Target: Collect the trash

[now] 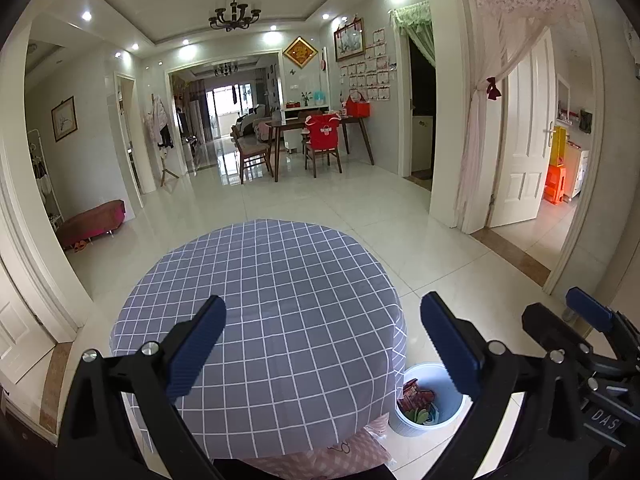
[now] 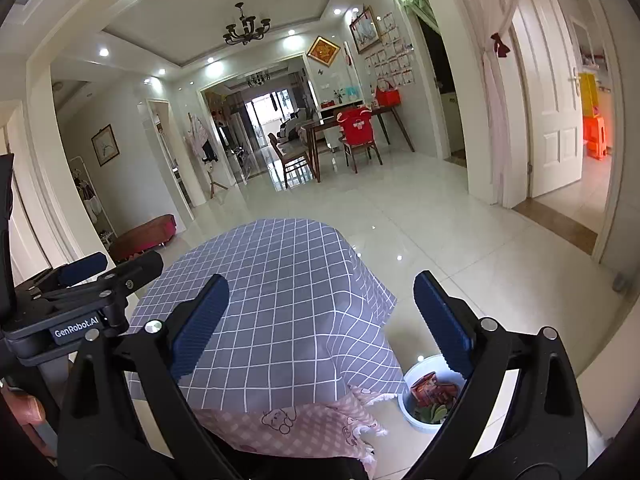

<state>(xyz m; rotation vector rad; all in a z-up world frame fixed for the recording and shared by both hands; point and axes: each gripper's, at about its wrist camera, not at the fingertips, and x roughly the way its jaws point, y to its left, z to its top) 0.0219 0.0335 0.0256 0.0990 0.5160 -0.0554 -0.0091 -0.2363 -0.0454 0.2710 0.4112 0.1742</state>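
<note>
Glossy white floor tiles (image 1: 420, 248) all around, and closest to you both grippers are spread wide with nothing between the pads: your left gripper (image 1: 322, 344) hangs over the grey checked tablecloth (image 1: 272, 288), your right gripper (image 2: 320, 320) over the same cloth's edge. Just below your right-hand jaw in both views sits the white trash bin (image 1: 412, 426) on the floor beside the table, with a red wrapper (image 2: 430, 390) and green scraps (image 2: 434, 414) inside. Way past the jaws you've got the dining table (image 1: 316, 124) and chairs.
</note>
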